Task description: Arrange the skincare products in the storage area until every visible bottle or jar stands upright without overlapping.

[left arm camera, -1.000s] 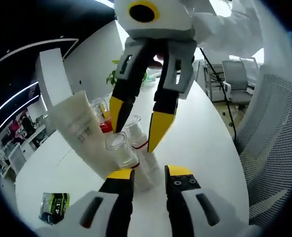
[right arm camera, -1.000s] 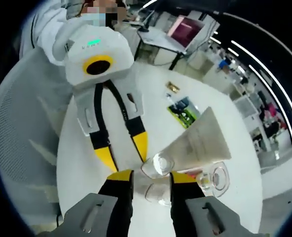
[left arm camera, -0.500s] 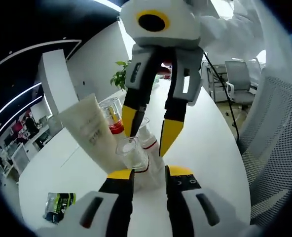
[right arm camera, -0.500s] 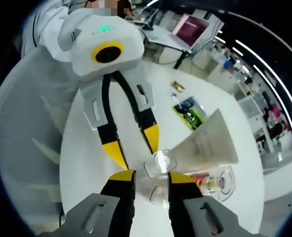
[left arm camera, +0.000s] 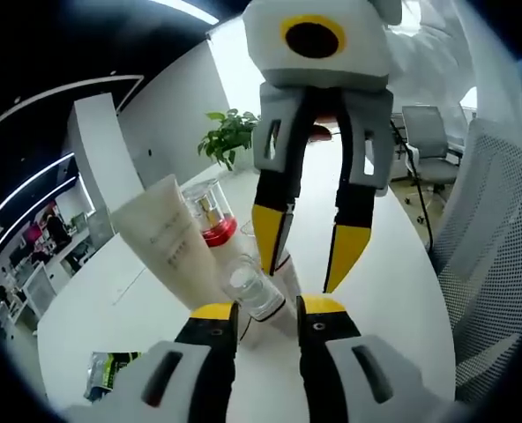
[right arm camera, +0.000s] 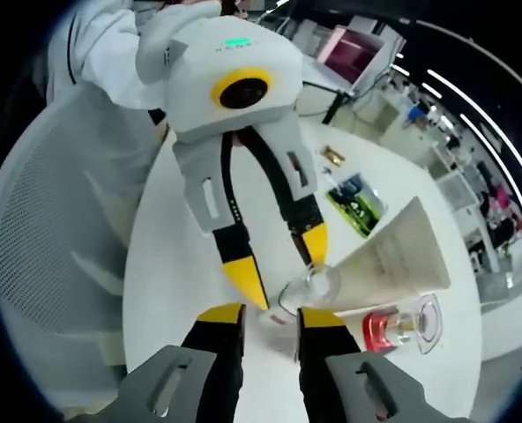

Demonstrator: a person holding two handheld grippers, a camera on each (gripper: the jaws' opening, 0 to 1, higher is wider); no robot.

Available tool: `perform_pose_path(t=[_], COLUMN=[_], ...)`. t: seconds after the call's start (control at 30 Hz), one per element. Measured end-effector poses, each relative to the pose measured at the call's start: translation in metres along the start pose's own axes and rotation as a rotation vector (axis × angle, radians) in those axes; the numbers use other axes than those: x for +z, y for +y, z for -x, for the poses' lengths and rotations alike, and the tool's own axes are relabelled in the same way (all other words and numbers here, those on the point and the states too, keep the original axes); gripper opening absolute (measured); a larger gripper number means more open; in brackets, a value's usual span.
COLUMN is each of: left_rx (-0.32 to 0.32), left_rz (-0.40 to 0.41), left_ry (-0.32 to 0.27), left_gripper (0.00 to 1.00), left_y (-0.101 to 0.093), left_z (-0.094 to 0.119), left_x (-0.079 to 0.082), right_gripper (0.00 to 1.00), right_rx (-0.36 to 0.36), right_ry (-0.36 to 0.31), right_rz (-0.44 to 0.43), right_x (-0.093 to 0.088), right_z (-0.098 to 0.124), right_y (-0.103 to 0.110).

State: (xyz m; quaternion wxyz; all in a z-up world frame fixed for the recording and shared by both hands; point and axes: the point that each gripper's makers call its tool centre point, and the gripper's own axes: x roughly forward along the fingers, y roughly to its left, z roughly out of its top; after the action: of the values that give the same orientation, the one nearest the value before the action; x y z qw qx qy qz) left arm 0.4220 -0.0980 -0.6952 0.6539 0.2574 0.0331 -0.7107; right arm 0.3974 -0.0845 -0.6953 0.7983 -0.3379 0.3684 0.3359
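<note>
A round white worktop (left arm camera: 85, 300) carries your skincare cluster, with a mesh office chair (left arm camera: 499, 238) at its edge and a potted plant (left arm camera: 230, 137) at the far side in the left gripper view. The largest product, a cream tube (left arm camera: 168, 247), leans at a slant across the group; in the right gripper view the same cream tube (right arm camera: 393, 260) fans out to the right of your tongs. Just beside it stands a clear jar with a red base (left arm camera: 206, 211), seen lying toward the right in the right gripper view (right arm camera: 398, 326). The small clear-capped bottle (left arm camera: 254, 291) sits tilted between the two pairs of tongs, touching the tube. Your left tongs (left arm camera: 261, 310) are apart, their yellow tips on either side of the bottle's base; whether they touch it cannot be told. Your right tongs (left arm camera: 312, 256) reach in from above, also apart, their tips straddling the bottle's cap. In the right gripper view, the right tongs (right arm camera: 259, 315) flank the bottle (right arm camera: 307, 286). A green packet (right arm camera: 356, 201) lies well apart on the worktop.
</note>
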Motion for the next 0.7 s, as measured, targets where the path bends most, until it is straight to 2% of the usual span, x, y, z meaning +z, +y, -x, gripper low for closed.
perform_pose_path(t=[0.27,0.47,0.63,0.7], left_rx=[-0.008,-0.011,0.017,0.028], left_rz=[-0.030,-0.040,0.000,0.016], left_ry=[-0.009,0.025,0.055,0.072], left_gripper=[0.23,0.24,0.25,0.26], left_y=[-0.001,-0.006,-0.002,-0.003], left_z=[-0.005,-0.005,-0.008,-0.010], left_x=[0.005,-0.004,-0.011,-0.014], right_gripper=[0.15,0.16,0.17,0.16], right_rx=[0.022,0.020,0.010,-0.046], right_ry=[0.000,0.004,-0.061,-0.033], right_rz=[0.007,0.029,0.047,0.135], right_x=[-0.001,-0.001,0.013,0.011], right_z=[0.000,0.010,0.021,0.024], right_y=[0.010,0.011,-0.001,-0.017])
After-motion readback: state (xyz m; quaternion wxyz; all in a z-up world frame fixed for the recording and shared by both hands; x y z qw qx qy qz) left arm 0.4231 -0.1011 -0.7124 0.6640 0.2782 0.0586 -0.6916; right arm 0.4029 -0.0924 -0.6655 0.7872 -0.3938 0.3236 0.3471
